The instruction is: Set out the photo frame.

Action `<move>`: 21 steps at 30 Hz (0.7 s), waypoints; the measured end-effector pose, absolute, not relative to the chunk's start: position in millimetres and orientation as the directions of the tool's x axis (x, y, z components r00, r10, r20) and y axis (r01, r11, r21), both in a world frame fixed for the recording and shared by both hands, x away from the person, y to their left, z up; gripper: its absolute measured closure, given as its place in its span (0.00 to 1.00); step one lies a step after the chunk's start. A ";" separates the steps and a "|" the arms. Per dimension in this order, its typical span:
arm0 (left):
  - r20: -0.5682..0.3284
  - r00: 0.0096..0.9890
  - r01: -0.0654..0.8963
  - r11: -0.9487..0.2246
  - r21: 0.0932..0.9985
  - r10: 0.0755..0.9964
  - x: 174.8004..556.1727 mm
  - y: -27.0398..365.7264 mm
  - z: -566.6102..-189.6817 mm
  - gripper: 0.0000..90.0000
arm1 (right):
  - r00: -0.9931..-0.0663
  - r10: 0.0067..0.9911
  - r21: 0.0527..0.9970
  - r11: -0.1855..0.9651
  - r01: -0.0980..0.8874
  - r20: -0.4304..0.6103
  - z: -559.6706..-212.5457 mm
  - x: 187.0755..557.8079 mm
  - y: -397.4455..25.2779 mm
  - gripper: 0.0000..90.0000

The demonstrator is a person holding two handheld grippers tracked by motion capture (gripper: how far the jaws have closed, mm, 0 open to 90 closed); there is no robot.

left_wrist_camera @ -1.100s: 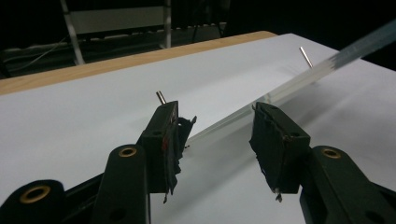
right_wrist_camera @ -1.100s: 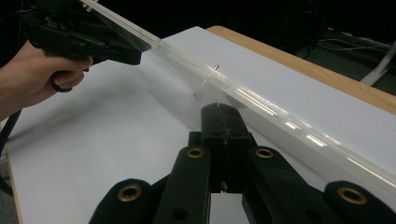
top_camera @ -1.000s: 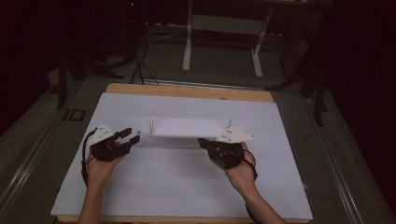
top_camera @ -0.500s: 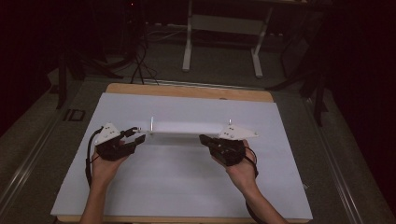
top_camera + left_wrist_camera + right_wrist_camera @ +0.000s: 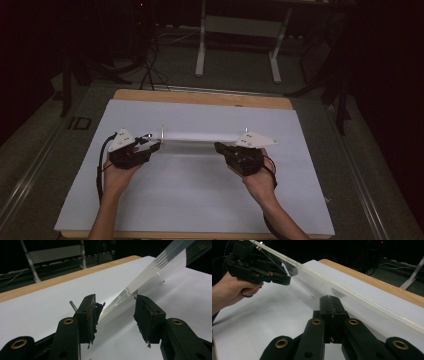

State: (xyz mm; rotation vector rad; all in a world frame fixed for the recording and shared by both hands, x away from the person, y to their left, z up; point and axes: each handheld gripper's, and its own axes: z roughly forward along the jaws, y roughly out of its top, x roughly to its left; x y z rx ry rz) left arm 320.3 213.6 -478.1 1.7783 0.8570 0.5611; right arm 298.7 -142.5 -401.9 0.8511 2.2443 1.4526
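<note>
A long clear plastic panel [image 5: 200, 136] stands on edge across the middle of the white sheet [image 5: 200, 200], with a thin metal pin [image 5: 162, 131] at each end. My left gripper [image 5: 152, 145] is open at the panel's left end; in the left gripper view the panel [image 5: 155, 267] runs away from between the jaws [image 5: 116, 305], and a pin [image 5: 73, 305] stands beside the left jaw. My right gripper [image 5: 220, 146] is shut at the panel's right end. In the right gripper view its closed tips [image 5: 329, 298] meet the panel [image 5: 362, 296], with the left gripper [image 5: 287, 277] beyond.
The white sheet covers a wooden table whose far edge [image 5: 200, 96] shows as a bare strip. Beyond it, on the dark floor, stand a white metal frame [image 5: 237, 30] and cables [image 5: 150, 70]. A rail [image 5: 30, 165] runs along the left side.
My left gripper has moved a little right and forward, up to the panel's left end. The panel looks narrower from above. The right gripper has stayed put.
</note>
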 end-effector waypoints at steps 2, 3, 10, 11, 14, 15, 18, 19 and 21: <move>-0.015 0.644 0.282 -0.220 0.934 0.765 322.5 209.4 -476.3 0.58 | -0.765 0.642 0.905 0.301 0.300 0.041 -401.8 298.8 -142.5 1.00; -0.008 0.645 0.280 -0.226 0.933 0.765 323.5 207.7 -475.6 0.57 | -0.764 0.644 0.906 0.299 0.300 0.041 -401.3 299.6 -142.9 1.00; -0.005 0.642 0.271 -0.221 0.937 0.767 329.4 204.2 -475.8 0.55 | -0.753 0.657 0.910 0.288 0.297 0.038 -395.8 303.4 -148.5 1.00; -0.006 0.640 0.270 -0.218 0.938 0.769 329.7 204.1 -475.9 0.55 | -0.753 0.657 0.910 0.288 0.297 0.037 -395.0 304.0 -149.3 1.00; -0.014 0.635 0.272 -0.206 0.940 0.773 331.0 204.0 -475.9 0.55 | -0.751 0.660 0.911 0.288 0.295 0.035 -393.9 305.3 -150.5 1.00; -0.016 0.634 0.273 -0.205 0.940 0.774 331.2 203.9 -475.7 0.55 | -0.750 0.661 0.910 0.294 0.292 0.027 -393.4 307.3 -152.1 1.00; -0.017 0.632 0.275 -0.205 0.939 0.774 331.5 203.9 -475.4 0.55 | -0.748 0.663 0.906 0.299 0.300 0.029 -394.9 310.0 -155.0 0.98; -0.017 0.632 0.275 -0.205 0.939 0.774 331.5 203.9 -475.4 0.55 | -0.748 0.663 0.906 0.299 0.300 0.029 -394.9 310.0 -155.0 0.98; -0.018 0.633 0.277 -0.205 0.939 0.774 332.0 204.0 -475.1 0.55 | -0.747 0.664 0.897 0.314 0.312 0.027 -399.9 313.2 -160.0 0.95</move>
